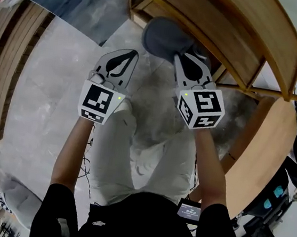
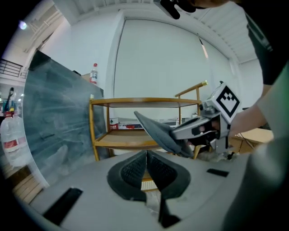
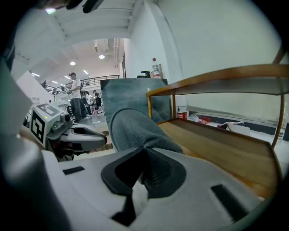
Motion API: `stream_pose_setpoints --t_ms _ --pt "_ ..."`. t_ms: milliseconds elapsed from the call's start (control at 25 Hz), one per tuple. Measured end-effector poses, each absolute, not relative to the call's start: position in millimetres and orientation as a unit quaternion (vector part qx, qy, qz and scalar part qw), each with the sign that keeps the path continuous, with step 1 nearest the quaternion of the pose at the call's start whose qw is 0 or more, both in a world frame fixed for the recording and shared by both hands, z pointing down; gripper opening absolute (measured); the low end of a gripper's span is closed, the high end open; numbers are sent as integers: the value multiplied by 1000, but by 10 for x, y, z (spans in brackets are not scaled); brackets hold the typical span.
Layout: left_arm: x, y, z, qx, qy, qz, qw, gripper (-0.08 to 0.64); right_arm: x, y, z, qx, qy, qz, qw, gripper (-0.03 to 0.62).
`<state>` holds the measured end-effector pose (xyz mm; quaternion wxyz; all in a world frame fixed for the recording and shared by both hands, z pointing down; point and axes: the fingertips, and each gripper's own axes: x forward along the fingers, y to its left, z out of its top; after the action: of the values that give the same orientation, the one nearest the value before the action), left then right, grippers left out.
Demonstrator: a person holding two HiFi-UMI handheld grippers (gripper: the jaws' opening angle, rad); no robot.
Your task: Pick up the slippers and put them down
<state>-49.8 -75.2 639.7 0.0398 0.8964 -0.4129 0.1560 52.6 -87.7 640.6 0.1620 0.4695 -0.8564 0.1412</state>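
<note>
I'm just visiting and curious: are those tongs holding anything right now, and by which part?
The right tongs pinch a grey slipper by the edge at its near end. The left tongs are shut and empty.

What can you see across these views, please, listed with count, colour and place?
Slipper: one, grey, clamped in the right gripper in front of the shelf rack.
Shelf rack: one, light wood, ahead and to the right.
Panel: one, blue-grey, leaning left of the rack.
Bottles: two, clear with red labels, one above the panel, one at the left gripper view's left edge.
Floor: grey, beneath.
Left gripper: one, grey-white, jaws together, empty.
Right gripper: one, grey-white, shut on the slipper.
Person: black top, pale trousers.
</note>
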Motion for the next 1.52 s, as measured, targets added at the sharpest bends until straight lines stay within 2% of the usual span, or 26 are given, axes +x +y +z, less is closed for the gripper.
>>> stream_pose_setpoints --t_ms 560,1160,1520 --pt "-477 -714 7497 901 -387 193 22 5 582 -846 7482 466 -860 134 161 6" --pt "-421 -648 8003 904 -371 210 2 6 610 -796 8055 454 -867 124 163 6" --pt "-454 -643 8443 905 -362 222 15 6 646 -796 8389 453 -863 127 184 6"
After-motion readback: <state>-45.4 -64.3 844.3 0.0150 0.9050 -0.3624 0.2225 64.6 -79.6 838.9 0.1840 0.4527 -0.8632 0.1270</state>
